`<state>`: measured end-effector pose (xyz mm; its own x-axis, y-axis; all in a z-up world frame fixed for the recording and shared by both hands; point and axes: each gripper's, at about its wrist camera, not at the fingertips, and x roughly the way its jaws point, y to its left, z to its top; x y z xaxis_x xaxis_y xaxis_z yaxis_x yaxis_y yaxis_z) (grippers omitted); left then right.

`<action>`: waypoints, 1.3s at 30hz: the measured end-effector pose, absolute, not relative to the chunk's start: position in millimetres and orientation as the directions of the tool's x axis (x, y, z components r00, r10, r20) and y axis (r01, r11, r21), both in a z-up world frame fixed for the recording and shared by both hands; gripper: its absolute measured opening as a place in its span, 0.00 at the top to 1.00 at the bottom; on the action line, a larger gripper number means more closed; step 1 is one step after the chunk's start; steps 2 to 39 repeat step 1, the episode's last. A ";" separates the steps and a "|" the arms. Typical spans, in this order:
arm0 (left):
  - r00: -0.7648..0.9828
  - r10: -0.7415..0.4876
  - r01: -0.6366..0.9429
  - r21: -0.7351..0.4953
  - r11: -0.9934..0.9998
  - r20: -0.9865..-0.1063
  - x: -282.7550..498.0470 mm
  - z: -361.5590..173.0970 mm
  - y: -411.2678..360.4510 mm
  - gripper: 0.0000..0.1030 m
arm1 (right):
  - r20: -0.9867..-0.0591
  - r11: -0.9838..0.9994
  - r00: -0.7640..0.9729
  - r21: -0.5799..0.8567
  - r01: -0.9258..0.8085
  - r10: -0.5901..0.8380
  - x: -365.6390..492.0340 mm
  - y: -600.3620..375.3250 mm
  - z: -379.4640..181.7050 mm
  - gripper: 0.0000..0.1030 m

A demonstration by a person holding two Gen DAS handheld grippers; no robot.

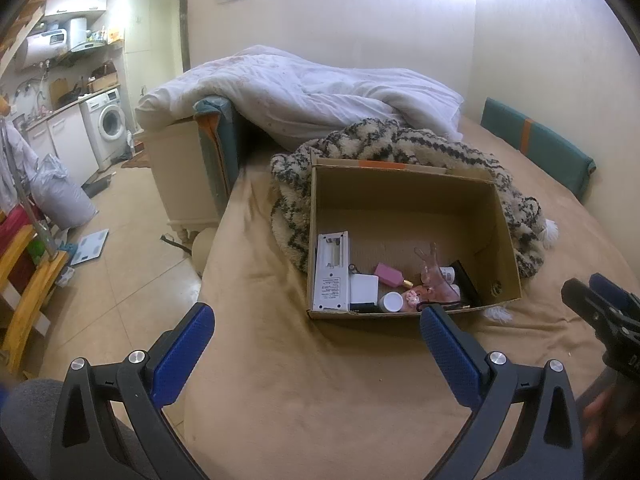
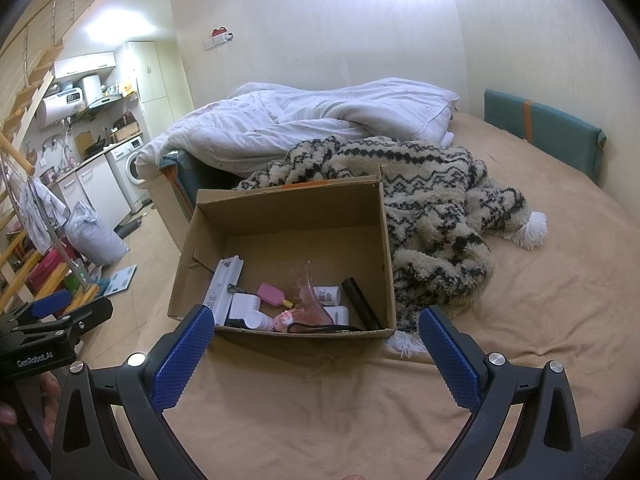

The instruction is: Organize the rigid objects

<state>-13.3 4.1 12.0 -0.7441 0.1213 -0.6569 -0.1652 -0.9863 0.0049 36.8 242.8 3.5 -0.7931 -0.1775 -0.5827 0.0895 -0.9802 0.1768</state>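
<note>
An open cardboard box point(image 1: 400, 200) point(image 2: 288, 208) stands on the tan bed sheet. Along its near wall lie several small items: a white remote point(image 1: 331, 276) point(image 2: 222, 288), a white adapter point(image 1: 363, 288), a pink bottle point(image 1: 389, 274) point(image 2: 270, 294), a clear pink hand-shaped stand point(image 1: 434, 276) point(image 2: 310, 304), white jars point(image 2: 328, 295) and a black tube point(image 2: 360, 302). My left gripper point(image 1: 316, 338) hovers open just short of the box, with nothing between its blue pads. My right gripper point(image 2: 316, 338) is open too, in front of the box's near wall, and it shows at the right edge of the left wrist view point(image 1: 600, 304).
A patterned fleece blanket point(image 2: 432, 216) is bunched behind and to the right of the box, with a white duvet point(image 1: 304, 88) heaped beyond it. A teal headboard cushion point(image 2: 544, 132) lines the right wall. The bed's left edge drops to a tiled floor with a scale point(image 1: 93, 246) and a bag point(image 1: 60, 196).
</note>
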 end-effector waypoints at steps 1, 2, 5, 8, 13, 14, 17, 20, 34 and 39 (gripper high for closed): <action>-0.743 0.122 -0.165 0.004 -0.986 -0.658 -13.5 11.7 4.4 0.00 | -0.582 -0.980 -0.793 0.177 0.089 -0.177 36.9 242.9 3.5 0.00; -0.743 0.122 -0.165 0.004 -0.986 -0.658 -13.5 11.7 4.4 0.00 | -0.582 -0.980 -0.793 0.177 0.089 -0.177 36.9 242.9 3.5 0.00; -0.743 0.122 -0.165 0.004 -0.986 -0.658 -13.5 11.7 4.4 0.00 | -0.582 -0.980 -0.793 0.177 0.089 -0.177 36.9 242.9 3.5 0.00; -0.743 0.122 -0.165 0.004 -0.986 -0.658 -13.5 11.7 4.4 0.00 | -0.582 -0.980 -0.793 0.177 0.089 -0.177 36.9 242.9 3.5 0.00; -0.743 0.122 -0.165 0.004 -0.986 -0.658 -13.5 11.7 4.4 0.00 | -0.582 -0.980 -0.793 0.177 0.089 -0.177 36.9 242.9 3.5 0.00; -0.743 0.122 -0.165 0.004 -0.986 -0.658 -13.5 11.7 4.4 0.00 | -0.582 -0.980 -0.793 0.177 0.089 -0.177 36.9 242.9 3.5 0.00; -0.743 0.122 -0.165 0.004 -0.986 -0.658 -13.5 11.7 4.4 0.00 | -0.582 -0.980 -0.793 0.177 0.089 -0.177 36.9 242.9 3.5 0.00; -0.743 0.122 -0.165 0.004 -0.986 -0.658 -13.5 11.7 4.4 0.00 | -0.582 -0.980 -0.793 0.177 0.089 -0.177 36.9 242.9 3.5 0.00; -0.743 0.122 -0.165 0.004 -0.986 -0.658 -13.5 11.7 4.4 0.00 | -0.582 -0.980 -0.793 0.177 0.089 -0.177 36.9 242.9 3.5 0.00; -0.743 0.122 -0.165 0.004 -0.986 -0.658 -13.5 11.7 4.4 0.00 | -0.582 -0.980 -0.793 0.177 0.089 -0.177 36.9 242.9 3.5 0.00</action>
